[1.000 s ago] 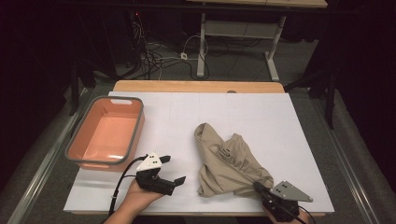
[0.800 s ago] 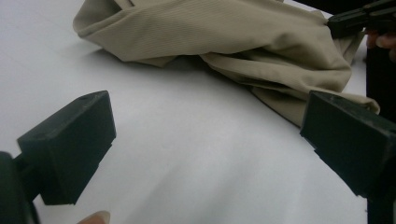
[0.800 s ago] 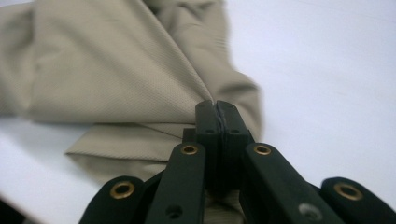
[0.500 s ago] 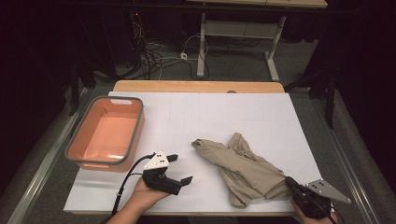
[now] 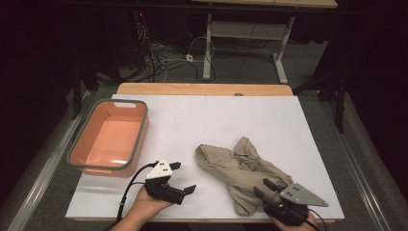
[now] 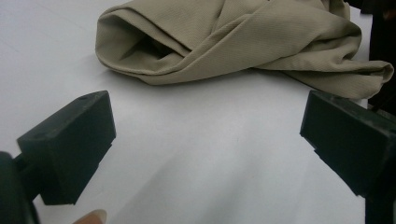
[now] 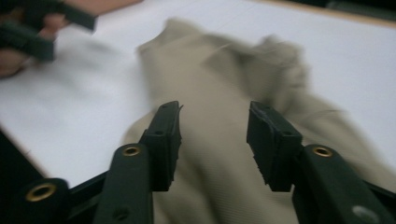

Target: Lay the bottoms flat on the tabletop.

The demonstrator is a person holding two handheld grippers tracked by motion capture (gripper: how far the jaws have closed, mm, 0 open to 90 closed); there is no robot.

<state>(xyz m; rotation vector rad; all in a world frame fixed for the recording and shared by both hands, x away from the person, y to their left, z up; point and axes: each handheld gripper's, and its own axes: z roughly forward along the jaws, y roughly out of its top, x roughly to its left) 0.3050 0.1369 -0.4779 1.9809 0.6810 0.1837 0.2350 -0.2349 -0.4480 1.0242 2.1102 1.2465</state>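
The beige cloth [image 5: 243, 171] lies crumpled near the bench [image 5: 226, 120] front edge. The right hand-held gripper [image 5: 270, 187], jaws just opened, hovers over it, gripping nothing. The left hand-held gripper [image 5: 184, 178] stands wide, empty.

Lighting's pretty uneven here: the white table sheet [image 5: 216, 120] is brightly lit from above while the room around it drops to near black. The right gripper view is smeared with motion blur, so the crumpled beige cloth [image 7: 224, 121] looks soft; the left gripper view stays sharp.
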